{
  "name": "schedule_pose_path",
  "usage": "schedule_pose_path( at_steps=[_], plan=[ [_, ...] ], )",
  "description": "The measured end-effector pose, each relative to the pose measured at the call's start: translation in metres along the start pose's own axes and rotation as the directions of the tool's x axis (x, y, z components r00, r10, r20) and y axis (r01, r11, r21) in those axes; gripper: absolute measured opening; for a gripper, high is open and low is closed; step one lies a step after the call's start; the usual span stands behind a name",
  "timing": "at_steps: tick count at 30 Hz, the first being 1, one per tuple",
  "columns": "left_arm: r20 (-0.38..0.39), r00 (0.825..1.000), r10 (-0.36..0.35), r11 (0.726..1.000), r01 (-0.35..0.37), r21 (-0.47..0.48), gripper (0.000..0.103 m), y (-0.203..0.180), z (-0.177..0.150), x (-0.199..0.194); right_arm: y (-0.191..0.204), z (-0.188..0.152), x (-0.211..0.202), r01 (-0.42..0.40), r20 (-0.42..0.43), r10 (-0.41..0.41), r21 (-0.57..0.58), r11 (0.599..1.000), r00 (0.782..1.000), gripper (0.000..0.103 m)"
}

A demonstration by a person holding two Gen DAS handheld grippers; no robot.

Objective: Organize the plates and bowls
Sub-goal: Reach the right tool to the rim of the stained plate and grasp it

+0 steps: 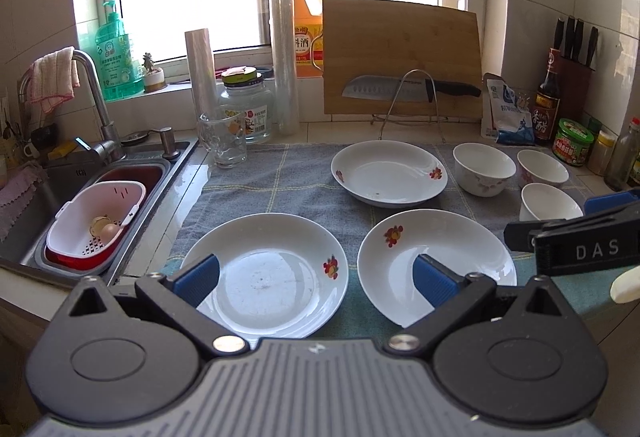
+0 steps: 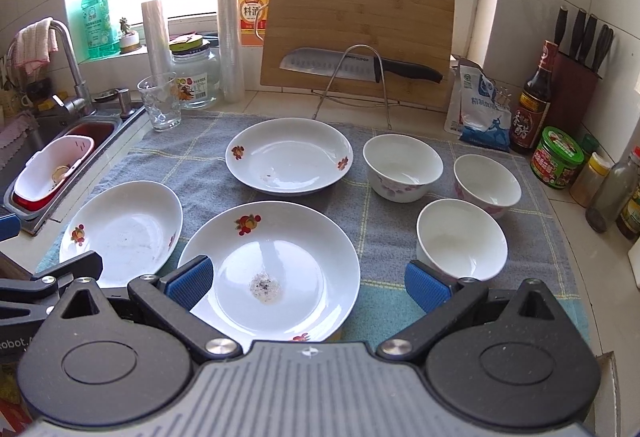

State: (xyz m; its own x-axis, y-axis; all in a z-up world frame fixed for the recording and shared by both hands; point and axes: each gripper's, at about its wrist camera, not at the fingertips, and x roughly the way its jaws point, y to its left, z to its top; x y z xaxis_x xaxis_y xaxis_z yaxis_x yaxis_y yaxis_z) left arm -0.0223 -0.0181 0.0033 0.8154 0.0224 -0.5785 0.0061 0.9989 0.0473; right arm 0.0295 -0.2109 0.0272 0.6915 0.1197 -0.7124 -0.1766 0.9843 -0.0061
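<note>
Left gripper (image 1: 316, 275) fingers spread wide, empty, above two near white floral-print plates (image 1: 266, 273) (image 1: 438, 261) on grey checked towel (image 1: 288, 185) on desk. Right gripper (image 2: 308, 283) likewise wide, empty, over middle plate (image 2: 272, 269). Third plate (image 2: 289, 156) farther; three white bowls (image 2: 460, 237) right. Only right view shows speckled residue in plates.

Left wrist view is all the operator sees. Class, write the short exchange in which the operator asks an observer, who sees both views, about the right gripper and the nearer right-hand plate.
Operator: Is the right gripper open?
Observer: Yes; the right gripper has its jaws wide apart, holding nothing.
Operator: That plate's middle is hidden here. Clean?
Observer: No; the white round flower-printed plate has a grey speckled residue patch at its centre.
</note>
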Motion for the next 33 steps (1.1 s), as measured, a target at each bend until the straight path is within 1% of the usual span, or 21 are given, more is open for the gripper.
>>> schedule_pose_path(
  at_steps=[2,3,4,6,7,9,11,14,17,20,22,25,28,33],
  plan=[
    [0.012,1.0,0.02,1.0,-0.02,0.0,0.102,0.004,-0.005,-0.002,0.001,0.002,0.002,-0.035,0.016,0.035,-0.017,0.999,0.999,0.103],
    [0.017,0.999,0.027,1.0,-0.027,0.003,0.102,0.006,-0.008,-0.002,0.002,0.003,0.003,-0.065,0.03,0.066,-0.028,0.998,0.997,0.103],
    [0.018,0.999,0.036,0.999,-0.036,0.006,0.102,0.008,-0.011,-0.002,0.003,0.004,0.004,-0.103,0.05,0.105,-0.042,0.994,0.993,0.103],
    [0.013,0.999,0.038,0.999,-0.038,0.008,0.102,0.013,-0.018,-0.001,0.007,0.003,0.005,-0.146,0.097,0.154,-0.084,0.986,0.983,0.103],
    [0.013,0.999,0.038,0.999,-0.038,0.007,0.102,0.016,-0.022,0.0,0.011,0.003,0.006,-0.161,0.107,0.173,-0.113,0.981,0.979,0.103],
    [0.009,0.999,0.04,0.999,-0.04,0.007,0.102,0.021,-0.03,0.003,0.018,0.004,0.011,-0.195,0.108,0.211,-0.146,0.97,0.971,0.103],
    [0.002,1.0,0.022,1.0,-0.022,0.014,0.102,0.028,-0.041,0.009,0.023,0.006,0.016,-0.243,0.101,0.259,-0.151,0.958,0.961,0.103],
    [-0.02,1.0,0.017,0.999,-0.016,0.037,0.102,0.035,-0.06,0.022,0.03,0.01,0.029,-0.308,0.089,0.325,-0.16,0.938,0.942,0.103],
    [-0.044,0.999,0.024,0.999,-0.022,0.043,0.102,0.045,-0.074,0.037,0.04,0.014,0.043,-0.327,0.08,0.344,-0.173,0.929,0.935,0.103],
    [-0.049,0.999,0.011,0.999,-0.009,0.034,0.102,0.057,-0.082,0.049,0.051,0.017,0.055,-0.326,0.06,0.343,-0.194,0.925,0.938,0.103],
    [-0.058,0.998,0.004,1.0,-0.002,0.028,0.102,0.064,-0.086,0.058,0.058,0.019,0.064,-0.328,0.032,0.342,-0.21,0.921,0.939,0.103],
    [-0.075,0.997,-0.013,1.0,0.015,0.026,0.102,0.071,-0.09,0.069,0.067,0.024,0.079,-0.359,-0.01,0.367,-0.226,0.905,0.93,0.103],
    [-0.09,0.995,-0.049,0.998,0.051,0.023,0.102,0.076,-0.094,0.078,0.077,0.031,0.095,-0.379,-0.04,0.38,-0.236,0.895,0.924,0.103],
    [-0.094,0.992,-0.079,0.995,0.085,0.061,0.102,0.079,-0.095,0.092,0.09,0.043,0.122,-0.41,-0.093,0.4,-0.249,0.878,0.912,0.103]
  ],
)
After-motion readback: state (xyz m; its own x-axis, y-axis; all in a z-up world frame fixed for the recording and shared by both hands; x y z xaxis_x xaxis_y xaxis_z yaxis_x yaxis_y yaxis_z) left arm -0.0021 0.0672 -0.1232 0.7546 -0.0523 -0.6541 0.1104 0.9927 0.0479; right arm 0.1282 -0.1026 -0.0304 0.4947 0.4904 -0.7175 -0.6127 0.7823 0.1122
